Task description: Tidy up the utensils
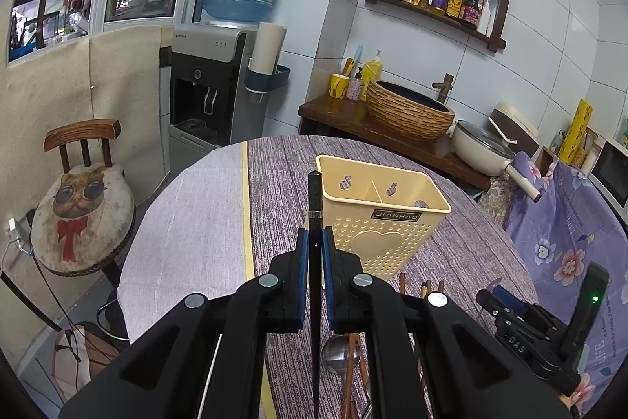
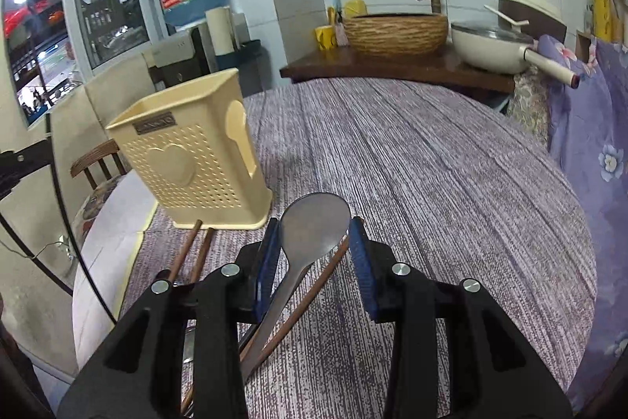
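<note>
Pinching a thin black chopstick (image 1: 314, 222) between its blue pads, the left claw (image 1: 314, 242) fills the lower middle of the left wrist view; the stick runs up out of the pads and its upper end shows against the left edge of the cream plastic utensil holder with small holes and a heart shape (image 1: 382, 211). This holder stands upright on the round table with a purple-grey striped cloth (image 1: 274, 175), at the centre of the frame, and its inside is divided by a wall. Below the left claw, at the bottom of the frame, some brown wooden chopsticks (image 1: 402, 283) and a metal spoon bowl lie on the cloth.

In the right wrist view the right claw (image 2: 314, 242) is in the lower middle. The bowl of a grey metal spoon (image 2: 314, 222) sits between its pads, and both pads seem to touch the bowl's edges, so it grips the spoon; the handle goes down toward the bottom of the frame. One brown wooden chopstick (image 2: 306, 305) lies just beside the handle. The holder is at the left centre there, slightly blurred.
</note>
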